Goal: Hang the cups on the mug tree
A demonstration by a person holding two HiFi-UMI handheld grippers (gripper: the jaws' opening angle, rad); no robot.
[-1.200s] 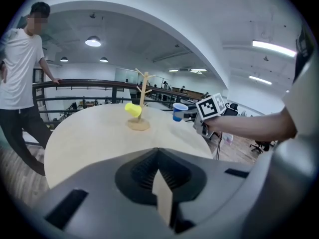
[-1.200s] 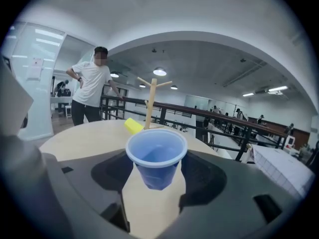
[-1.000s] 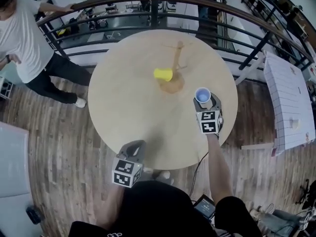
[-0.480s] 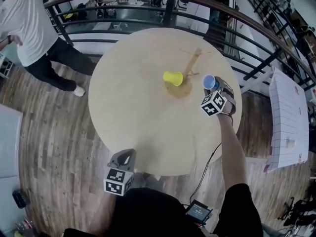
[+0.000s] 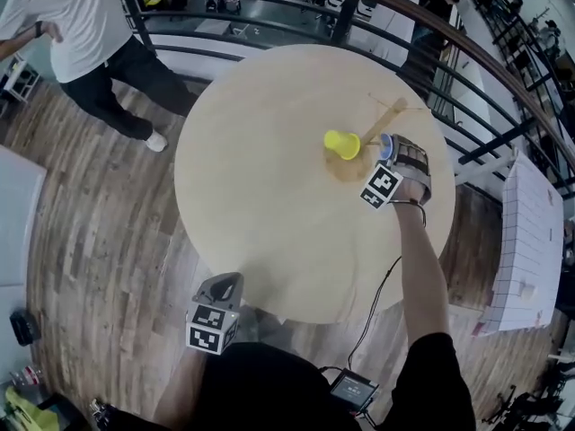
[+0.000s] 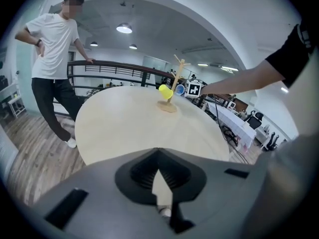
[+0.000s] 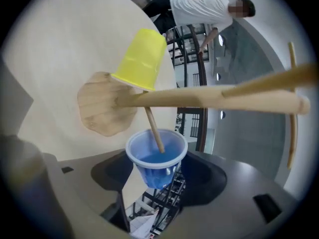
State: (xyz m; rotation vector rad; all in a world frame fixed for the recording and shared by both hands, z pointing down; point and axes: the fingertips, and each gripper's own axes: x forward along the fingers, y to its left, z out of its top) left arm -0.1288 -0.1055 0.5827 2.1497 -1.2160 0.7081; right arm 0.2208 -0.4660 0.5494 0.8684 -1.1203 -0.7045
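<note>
**Head view.** A round wooden table carries one mug tree on its far right part. One yellow cup already hangs from it, mouth towards the stem, so its peg bears it. The right gripper is stretched out to the tree with the blue cup at its tip, just beside the stem, because that cup is the one not yet hung. The left gripper waits at the near table edge, well apart from the tree; I judge it has no part in this step. One bystander stands beyond the table by the railing.

**Left gripper view.** The left gripper's jaws are pressed together with nothing between them. It points across the bare table top at the mug tree, where the yellow cup and the blue cup sit on either side of the stem.

**Right gripper view.** The right gripper's jaws stand wide and pinch the blue cup by its sides, leaving its mouth free and facing the tree. A slim peg reaches into that mouth, so the cup is lined up to slide along it; I judge the hanging half done, with the jaws not yet let go. The yellow cup sits above the base.

**Count.** Two cups, one yellow and one blue; one mug tree; two grippers; one bystander.
</note>
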